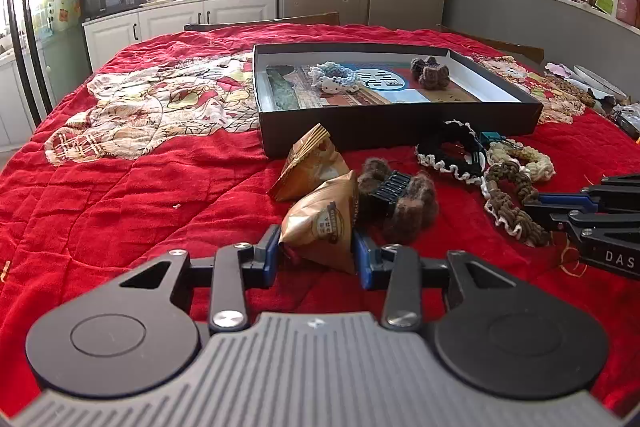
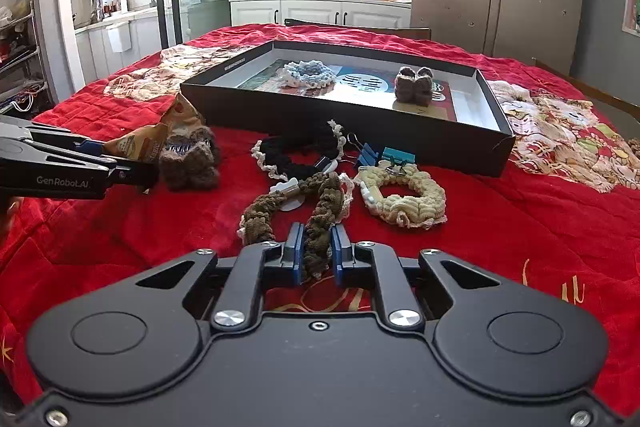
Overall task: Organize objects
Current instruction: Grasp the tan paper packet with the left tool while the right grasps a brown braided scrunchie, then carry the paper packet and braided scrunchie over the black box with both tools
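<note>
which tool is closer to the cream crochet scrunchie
Right. The right tool grips the olive-brown scrunchie lying right beside the cream scrunchie; the left tool holds a snack packet farther off.

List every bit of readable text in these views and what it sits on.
"GenRobot.AI": side of the black left gripper.
"DAS", cut off by the frame edge: side of the black right gripper.
Brown triangular snack packet: label too blurred to read.
Print in the flat black box: large characters, not legible.

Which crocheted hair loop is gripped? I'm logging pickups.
The olive-brown hair loop, pinched by the right tongs; the black one and cream one lie free.
</note>
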A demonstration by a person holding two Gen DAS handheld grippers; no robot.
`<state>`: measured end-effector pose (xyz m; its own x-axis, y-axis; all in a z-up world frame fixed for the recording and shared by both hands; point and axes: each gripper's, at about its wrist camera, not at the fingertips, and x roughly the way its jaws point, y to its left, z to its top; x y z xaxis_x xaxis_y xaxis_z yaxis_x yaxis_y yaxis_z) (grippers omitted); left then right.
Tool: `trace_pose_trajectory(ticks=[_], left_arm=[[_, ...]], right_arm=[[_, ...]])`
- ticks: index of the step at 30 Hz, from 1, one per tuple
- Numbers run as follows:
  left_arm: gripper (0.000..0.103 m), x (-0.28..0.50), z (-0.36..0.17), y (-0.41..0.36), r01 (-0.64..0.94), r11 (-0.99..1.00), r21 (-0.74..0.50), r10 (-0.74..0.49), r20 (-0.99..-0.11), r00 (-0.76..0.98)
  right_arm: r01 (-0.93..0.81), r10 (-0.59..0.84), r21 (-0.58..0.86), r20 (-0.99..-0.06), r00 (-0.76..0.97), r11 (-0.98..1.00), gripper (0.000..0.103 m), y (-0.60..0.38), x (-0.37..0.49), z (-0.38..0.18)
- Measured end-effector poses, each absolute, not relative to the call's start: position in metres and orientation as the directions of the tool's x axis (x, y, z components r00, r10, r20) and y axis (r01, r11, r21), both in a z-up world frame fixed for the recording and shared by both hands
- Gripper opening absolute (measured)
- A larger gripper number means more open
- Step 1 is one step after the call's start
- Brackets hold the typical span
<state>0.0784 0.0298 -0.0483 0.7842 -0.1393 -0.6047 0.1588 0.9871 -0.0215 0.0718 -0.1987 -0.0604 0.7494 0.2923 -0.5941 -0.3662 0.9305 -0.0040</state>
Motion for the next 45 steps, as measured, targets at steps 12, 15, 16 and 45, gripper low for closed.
trace_pose_trajectory(ticks=[12, 15, 16, 45], left_arm=[[0.039, 0.079, -0.048, 0.031, 0.16, 0.987, -0.022, -0.141, -0.6, 0.788], [0.038, 0.078, -0.048, 0.031, 0.158, 0.987, -0.025, -0.142, -0.598, 0.789], [0.038, 0.077, -0.048, 0.032, 0.158, 0.987, -0.024, -0.142, -0.597, 0.79], [0.038, 0.053, -0.01, 0.027, 0.199, 0.98, -0.03, -0.185, -0.519, 0.835]], right_arm=[[-0.375, 0.3, -0.004, -0.593, 0.748, 0.927, 0.011, -0.198, 0.07, -0.061], [-0.376, 0.3, -0.006, -0.591, 0.749, 0.926, 0.01, -0.199, 0.07, -0.06], [-0.377, 0.301, -0.007, -0.59, 0.749, 0.926, 0.01, -0.199, 0.069, -0.06], [-0.398, 0.322, -0.045, -0.509, 0.798, 0.916, 0.009, -0.204, 0.052, -0.025]])
